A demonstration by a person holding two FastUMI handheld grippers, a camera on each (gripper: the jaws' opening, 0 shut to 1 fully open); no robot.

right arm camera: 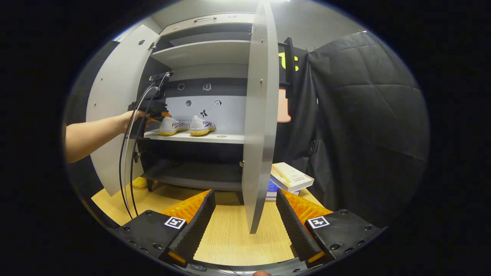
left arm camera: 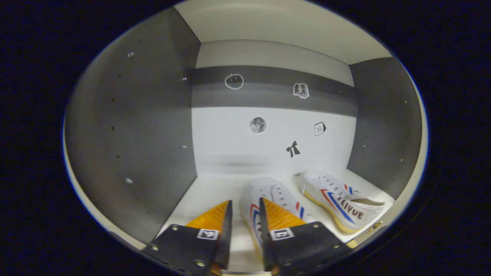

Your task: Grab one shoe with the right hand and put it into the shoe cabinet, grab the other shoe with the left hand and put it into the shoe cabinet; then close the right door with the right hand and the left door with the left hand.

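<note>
Canvas shoes light, soft, on cabinet shelf | left claw narrowly open, astride near shoe wall, grip unclear | right claw wide, empty, by right door; push the stiff panel's edge.

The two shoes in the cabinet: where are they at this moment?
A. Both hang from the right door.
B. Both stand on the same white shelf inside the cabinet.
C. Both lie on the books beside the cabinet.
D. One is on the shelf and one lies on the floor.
B. In the right gripper view, the two shoes stand side by side on the white shelf, between the open doors; the left gripper view shows them there too.
</note>
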